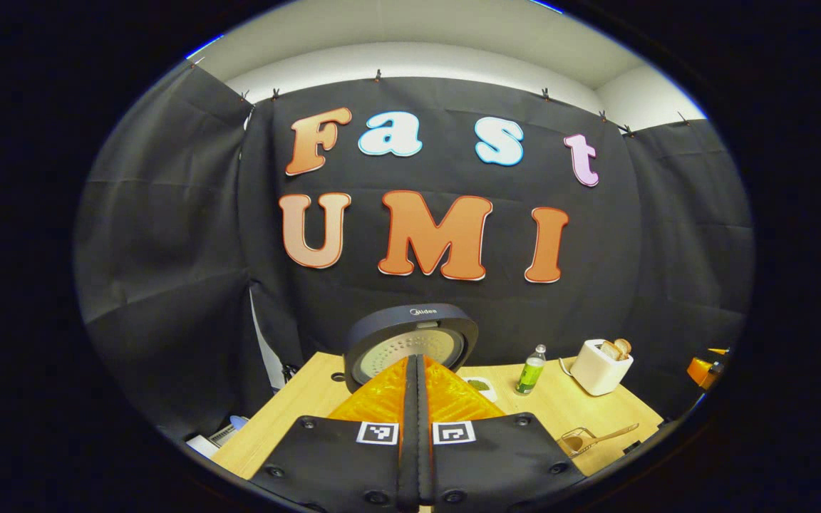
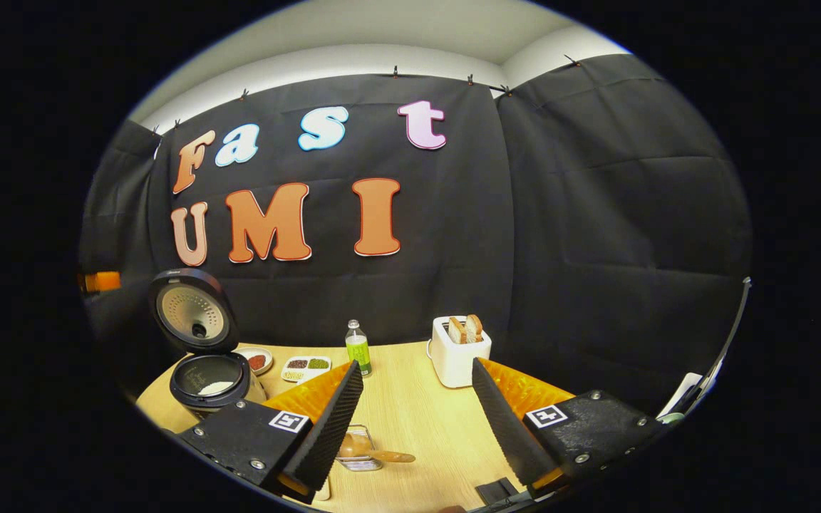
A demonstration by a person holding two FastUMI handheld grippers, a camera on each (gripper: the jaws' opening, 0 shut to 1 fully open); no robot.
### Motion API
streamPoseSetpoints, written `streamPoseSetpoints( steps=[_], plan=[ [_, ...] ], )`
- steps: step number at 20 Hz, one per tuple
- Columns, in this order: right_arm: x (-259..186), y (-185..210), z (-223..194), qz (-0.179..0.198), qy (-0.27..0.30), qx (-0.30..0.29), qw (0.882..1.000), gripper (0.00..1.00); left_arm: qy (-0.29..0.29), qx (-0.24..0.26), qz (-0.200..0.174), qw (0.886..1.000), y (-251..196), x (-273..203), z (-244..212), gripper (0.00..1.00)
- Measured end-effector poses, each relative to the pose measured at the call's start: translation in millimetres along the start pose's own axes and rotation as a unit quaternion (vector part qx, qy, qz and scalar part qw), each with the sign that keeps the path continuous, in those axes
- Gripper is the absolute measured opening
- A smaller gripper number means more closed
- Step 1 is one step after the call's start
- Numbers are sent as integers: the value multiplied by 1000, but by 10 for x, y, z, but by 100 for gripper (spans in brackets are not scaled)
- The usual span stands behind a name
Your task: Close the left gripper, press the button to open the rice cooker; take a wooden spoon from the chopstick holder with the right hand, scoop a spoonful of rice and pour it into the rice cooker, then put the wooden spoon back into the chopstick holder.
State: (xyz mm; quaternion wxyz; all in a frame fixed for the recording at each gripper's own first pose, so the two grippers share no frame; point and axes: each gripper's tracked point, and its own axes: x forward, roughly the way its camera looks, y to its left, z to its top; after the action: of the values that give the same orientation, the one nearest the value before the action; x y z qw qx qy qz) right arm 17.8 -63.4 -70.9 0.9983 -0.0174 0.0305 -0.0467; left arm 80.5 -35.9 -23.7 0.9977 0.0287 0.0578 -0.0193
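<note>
The dark rice cooker [image 2: 211, 381] stands at the table's left with its lid [image 2: 193, 310] swung up, and white rice shows in the pot. In the left gripper view the raised lid [image 1: 410, 335] rises just behind my left gripper [image 1: 416, 367], whose fingers are pressed together with nothing between them. My right gripper [image 2: 416, 367] hangs open over the table's front, holding nothing. Below and between its fingers sits the small chopstick holder [image 2: 357, 449] with the wooden spoon [image 2: 385, 456] lying in it, handle pointing right. The left gripper view shows holder [image 1: 573, 442] and spoon [image 1: 613, 432] at the lower right.
A white toaster [image 2: 459, 349] with bread slices stands at the back, a green-labelled bottle [image 2: 358, 347] left of it. Small dishes of grains [image 2: 306, 367] and a round dish [image 2: 259, 360] lie near the cooker. The wooden table [image 2: 417, 406] ends at the black cloth wall.
</note>
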Motion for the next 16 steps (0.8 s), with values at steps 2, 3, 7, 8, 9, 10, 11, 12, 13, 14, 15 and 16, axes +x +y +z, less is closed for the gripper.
streamPoseSetpoints(
  steps=[2,3,7,8,9,10,11,12,13,14,15,16],
  plan=[
    [18,39,-101,6,-5,6,1000,95,-12,12,13,1000,116,-94,116,4],
    [40,54,-157,9,-9,11,1000,95,-17,17,22,999,168,-152,169,4],
    [99,51,-468,6,-7,25,1000,95,-26,6,36,999,313,-289,279,5],
    [104,55,-545,6,-6,30,1000,95,-28,5,41,999,384,-324,314,7],
    [104,61,-615,5,-5,38,999,95,-31,4,45,998,431,-368,330,7],
    [122,76,-696,6,-3,49,999,95,-31,4,46,998,449,-397,345,19],
    [132,90,-766,6,-4,61,998,95,-32,5,42,999,470,-422,353,31],
    [154,92,-848,4,-3,74,997,95,-34,8,43,998,494,-464,365,43],
    [165,105,-939,3,0,86,996,95,-35,11,47,998,537,-489,376,43],
    [167,122,-1029,1,7,97,995,95,-36,15,48,998,582,-518,376,51],
    [184,138,-1123,-1,13,108,994,95,-39,18,51,998,620,-535,396,58],
    [195,147,-1219,-5,22,118,993,95,-42,19,57,997,676,-575,414,65]
  ],
)
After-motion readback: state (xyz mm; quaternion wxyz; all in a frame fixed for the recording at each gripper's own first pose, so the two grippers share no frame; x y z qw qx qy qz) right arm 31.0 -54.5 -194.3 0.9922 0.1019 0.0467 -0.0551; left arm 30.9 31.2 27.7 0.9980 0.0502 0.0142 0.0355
